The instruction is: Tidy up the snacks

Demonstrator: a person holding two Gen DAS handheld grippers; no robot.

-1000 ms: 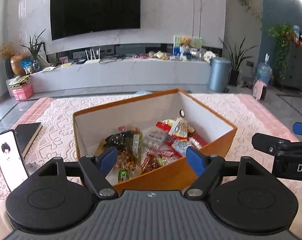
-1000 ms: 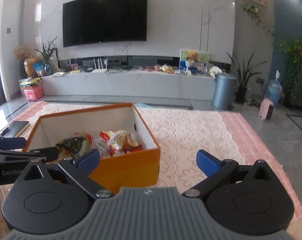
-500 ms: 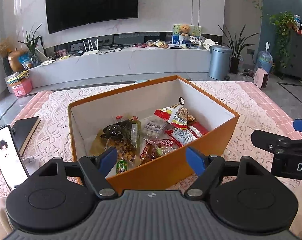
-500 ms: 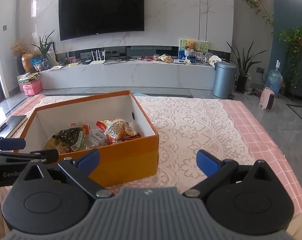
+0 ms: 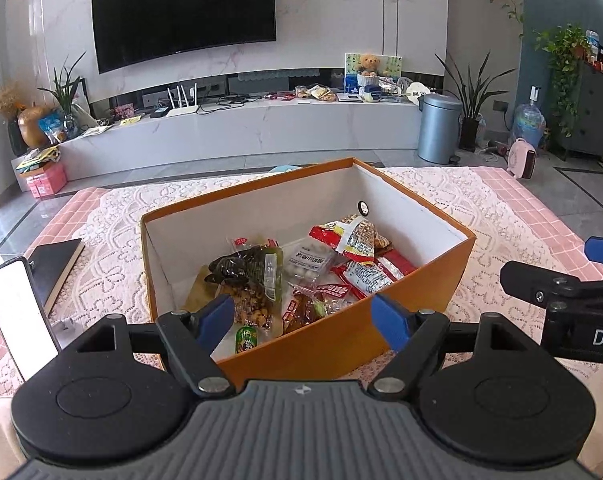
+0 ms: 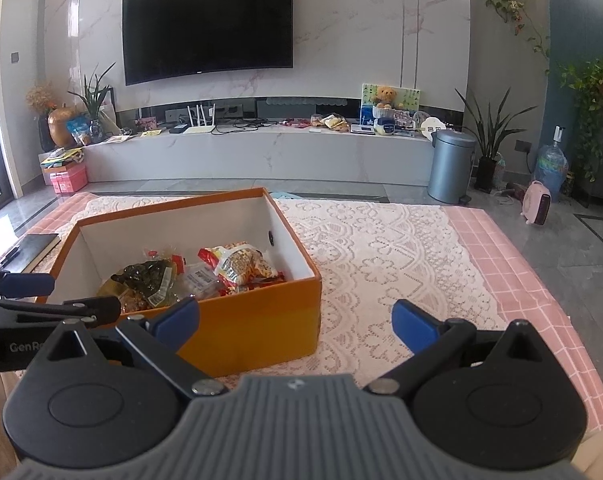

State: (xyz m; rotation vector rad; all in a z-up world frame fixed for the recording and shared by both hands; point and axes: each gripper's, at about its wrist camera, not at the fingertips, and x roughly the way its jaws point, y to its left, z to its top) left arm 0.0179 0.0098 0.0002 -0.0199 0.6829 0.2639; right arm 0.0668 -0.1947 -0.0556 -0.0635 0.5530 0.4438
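both claws have pulled up and back over the last second, left gripper [image 5: 303,318] and right gripper [image 6: 295,322] spread apart and empty, snacks [image 5: 301,276] sitting in the box [image 5: 341,344], so sorting looks done.

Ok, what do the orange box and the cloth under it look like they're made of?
The orange box looks like matte cardboard: thin straight walls, white inside, sharp folded corners. The cloth looks like white lace, with openwork floral scallops over a pink checked layer; fabric or vinyl, I can't tell.
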